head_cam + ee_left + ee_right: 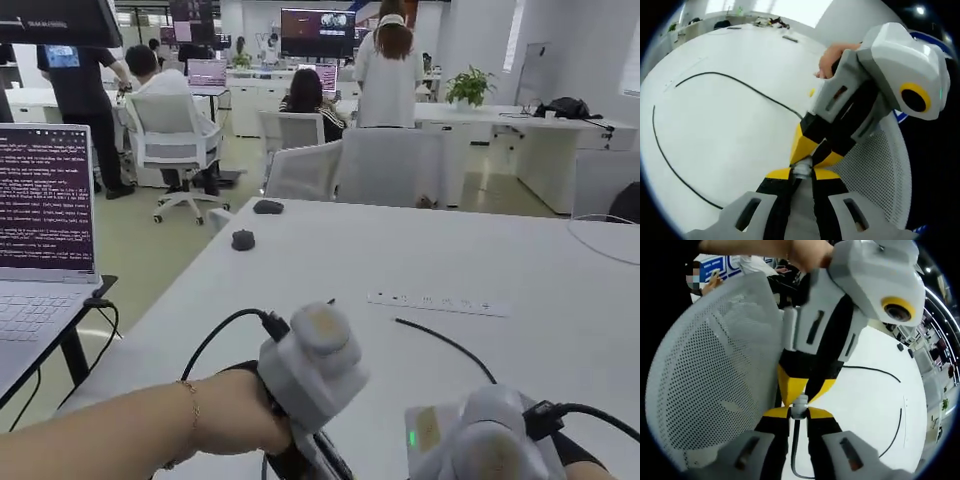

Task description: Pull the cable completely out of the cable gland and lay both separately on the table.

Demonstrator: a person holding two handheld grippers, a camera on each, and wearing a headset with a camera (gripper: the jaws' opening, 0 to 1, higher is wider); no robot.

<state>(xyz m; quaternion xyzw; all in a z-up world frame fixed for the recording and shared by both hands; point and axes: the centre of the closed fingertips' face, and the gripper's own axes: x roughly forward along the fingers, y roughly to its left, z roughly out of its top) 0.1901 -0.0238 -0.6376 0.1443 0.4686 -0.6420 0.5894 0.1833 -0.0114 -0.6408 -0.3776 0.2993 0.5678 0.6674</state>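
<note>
A small grey-white cable gland [802, 170] is pinched between my left gripper's [803, 174] yellow tips. My right gripper [798, 413] meets it tip to tip and is shut on the same gland [800, 406]. A thin black cable [794, 442] leaves the gland and runs back between the right gripper's jaws. The cable [735, 82] then curves in a long loop over the white table [725, 130]. In the head view both grippers are held low at the near table edge, and a stretch of cable [445, 342] lies just beyond them.
An open laptop [45, 200] stands at the left. A white power strip [438, 303] lies mid-table, with a dark mouse [243, 240] further back. A white mesh chair back [715, 370] is close beside the grippers. People sit and stand at desks behind.
</note>
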